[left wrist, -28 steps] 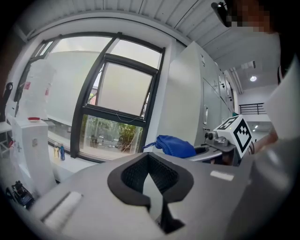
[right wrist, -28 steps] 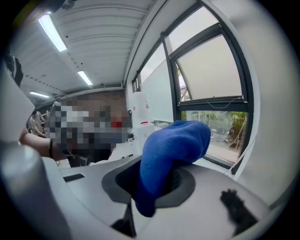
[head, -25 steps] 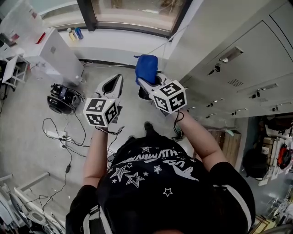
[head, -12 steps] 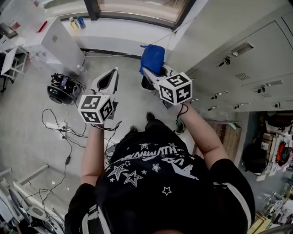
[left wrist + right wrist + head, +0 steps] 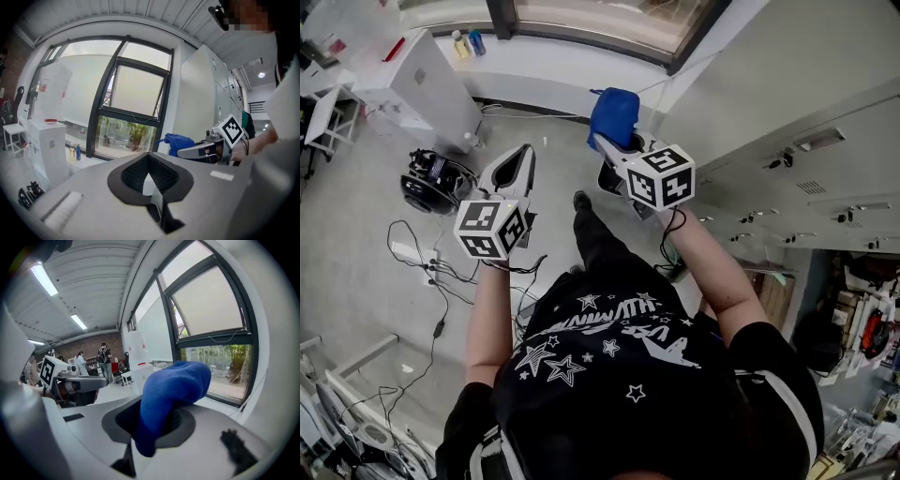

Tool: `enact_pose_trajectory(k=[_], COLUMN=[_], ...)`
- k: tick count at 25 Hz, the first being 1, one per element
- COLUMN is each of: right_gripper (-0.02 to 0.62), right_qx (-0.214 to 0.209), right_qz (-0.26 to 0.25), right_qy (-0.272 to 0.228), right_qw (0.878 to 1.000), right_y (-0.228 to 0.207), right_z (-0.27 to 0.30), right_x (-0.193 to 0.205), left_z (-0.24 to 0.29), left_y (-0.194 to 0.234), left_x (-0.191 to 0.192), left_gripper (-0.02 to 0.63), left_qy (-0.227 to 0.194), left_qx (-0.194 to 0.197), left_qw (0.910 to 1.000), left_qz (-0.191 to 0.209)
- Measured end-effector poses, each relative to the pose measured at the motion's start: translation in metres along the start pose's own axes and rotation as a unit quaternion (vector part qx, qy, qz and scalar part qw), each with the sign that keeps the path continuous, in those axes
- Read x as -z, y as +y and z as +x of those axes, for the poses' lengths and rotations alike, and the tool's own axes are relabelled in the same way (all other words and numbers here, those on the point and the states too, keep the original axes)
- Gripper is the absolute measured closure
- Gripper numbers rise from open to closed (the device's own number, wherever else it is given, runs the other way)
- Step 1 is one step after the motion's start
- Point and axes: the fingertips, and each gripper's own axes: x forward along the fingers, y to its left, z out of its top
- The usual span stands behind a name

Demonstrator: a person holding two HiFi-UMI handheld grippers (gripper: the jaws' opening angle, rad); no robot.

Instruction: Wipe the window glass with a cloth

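Window glass (image 5: 139,91) beside white cabinet (image 5: 431,80); right gripper (image 5: 605,145) pinches blue cloth (image 5: 614,114), left gripper (image 5: 522,159) closed, empty.

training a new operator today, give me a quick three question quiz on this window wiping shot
1. Multiple choice: what sits in the right claw? A) a blue cloth B) a spray bottle C) nothing
2. True or false: the blue cloth is held apart from the window glass, not touching it.
3. Fill in: the jaws of the ___ claw are together on nothing.

Key: 1 A; 2 true; 3 left claw
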Motion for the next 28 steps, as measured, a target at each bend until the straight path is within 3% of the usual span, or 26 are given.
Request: enact_pose_trajectory(k=[7, 12, 18, 28], right_gripper=[0.526, 0.526, 0.526, 0.526], right_qx=[-0.002, 0.009, 0.011, 0.023], right_qz=[-0.002, 0.024, -0.019, 0.026], right_qy=[-0.009, -0.017, -0.019, -0.007], right_qw=[1.000, 1.000, 1.000, 0.999], right_y=[-0.065, -0.122, -0.170, -0.230], right_z=[0.072, 0.115, 0.143, 0.165], right_x=[-0.038, -0.058, -0.071, -0.072], left_z=[0.055, 0.118, 0.195, 0.273], left_y=[0.063, 0.101, 0.109, 0.123], left_x=[-0.025, -0.035, -0.045, -0.076], left_gripper=[0.598, 0.598, 0.598, 0.598], left_qy=[-0.007, 0.022, 0.046, 0.054], left_qx=[-0.038, -0.045, -0.027, -0.009], left_qw=[0.9992, 0.9987, 0.9985, 0.9984], left_qz=[-0.008, -0.011, -0.009, 0.011])
